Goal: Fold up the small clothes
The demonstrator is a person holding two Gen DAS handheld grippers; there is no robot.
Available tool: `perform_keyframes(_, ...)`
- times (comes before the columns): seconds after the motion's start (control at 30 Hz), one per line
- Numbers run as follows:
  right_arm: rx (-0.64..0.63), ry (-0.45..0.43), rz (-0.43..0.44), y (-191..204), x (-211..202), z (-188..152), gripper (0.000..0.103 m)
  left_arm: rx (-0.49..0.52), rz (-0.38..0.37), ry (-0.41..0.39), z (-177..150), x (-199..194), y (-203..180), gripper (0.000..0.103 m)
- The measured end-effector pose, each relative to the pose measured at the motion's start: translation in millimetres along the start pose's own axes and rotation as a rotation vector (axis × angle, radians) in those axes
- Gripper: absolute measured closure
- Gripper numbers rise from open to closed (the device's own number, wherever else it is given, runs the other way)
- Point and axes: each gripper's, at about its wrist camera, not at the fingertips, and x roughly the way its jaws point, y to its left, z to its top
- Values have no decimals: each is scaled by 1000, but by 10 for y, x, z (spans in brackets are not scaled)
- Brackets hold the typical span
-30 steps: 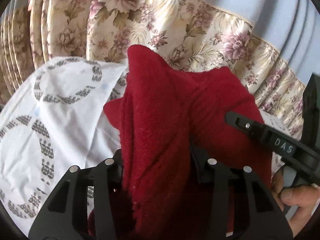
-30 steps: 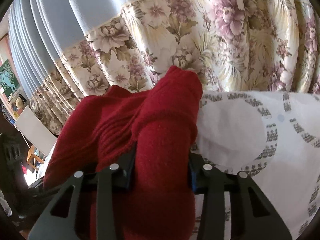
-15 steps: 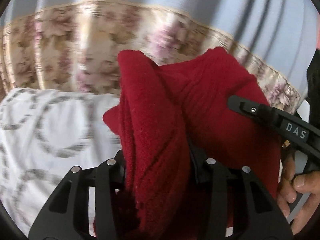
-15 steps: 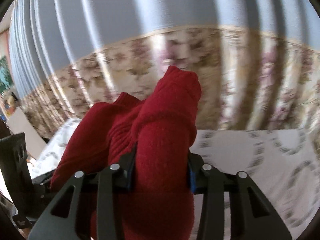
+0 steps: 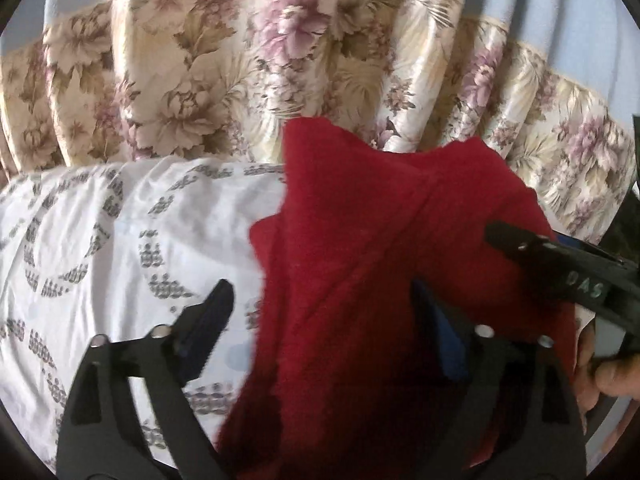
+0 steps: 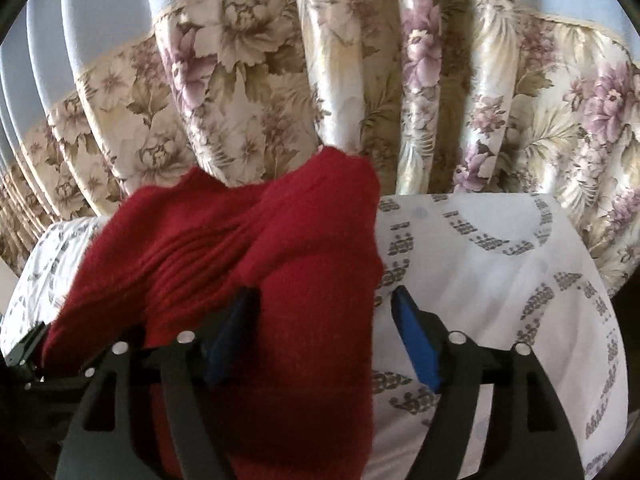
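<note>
The left gripper [image 5: 322,308] stood with its jaws spread wide. Its left finger [image 5: 208,320] lay clear of the cloth over the sheet, while the right finger [image 5: 436,328] was bedded against the red knitted garment [image 5: 360,260], so nothing was pinched between them. The garment filled the gap and the lower middle of the left wrist view, bunched into a soft mound with one peak rising toward the curtain. At the right edge of that view the other tool's black finger [image 5: 560,264], marked with pale letters, pressed against the garment's right side, and the person's right hand [image 5: 608,372] showed below it.

The right gripper [image 6: 320,320] was likewise parted. Its left pad [image 6: 232,332] touched the red garment [image 6: 248,264], and its right pad [image 6: 412,340] stood apart from the cloth, over the sheet. The garment draped between and over the fingers, ribbed folds running off to the left, its top bunched into a rounded hump.

Under the garment in both views lay a white bedsheet [image 6: 500,280] printed with grey arcs of small marks, wrinkled on the left side [image 5: 120,240]. Behind the bed hung a pleated floral curtain [image 6: 320,100], cream with mauve blossoms below and plain pale blue above [image 5: 280,60].
</note>
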Motion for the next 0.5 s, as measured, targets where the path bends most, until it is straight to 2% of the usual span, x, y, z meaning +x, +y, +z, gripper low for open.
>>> perform_keyframes(0.03, 7, -10, 4, 6, -76, 13, 29, -9, -7, 1, 1, -40, 55, 9)
perform_keyframes(0.1, 25, -29, -2, 6, -282, -44, 20, 18, 10, -9, -41, -148, 126, 8)
perform_keyframes(0.23, -17, -37, -21, 119, -623, -288, 19, 72, 52, 14, -286, -447, 320, 8)
perform_keyframes(0.3, -35, -55, -11, 187, -840, -436, 18, 87, 48, 0, -440, -651, 434, 8)
perform_keyframes(0.37, -41, -99, -33, 295, -1140, -617, 12, 103, 83, -56, -575, -966, 567, 9)
perform_keyframes(0.47, -53, -170, -59, 483, -1519, -847, 7, 76, 84, -169, -700, -1543, 847, 8)
perform_keyframes(0.5, -75, -197, -69, 589, -1651, -945, 6, 71, 99, -210, -734, -1713, 928, 4)
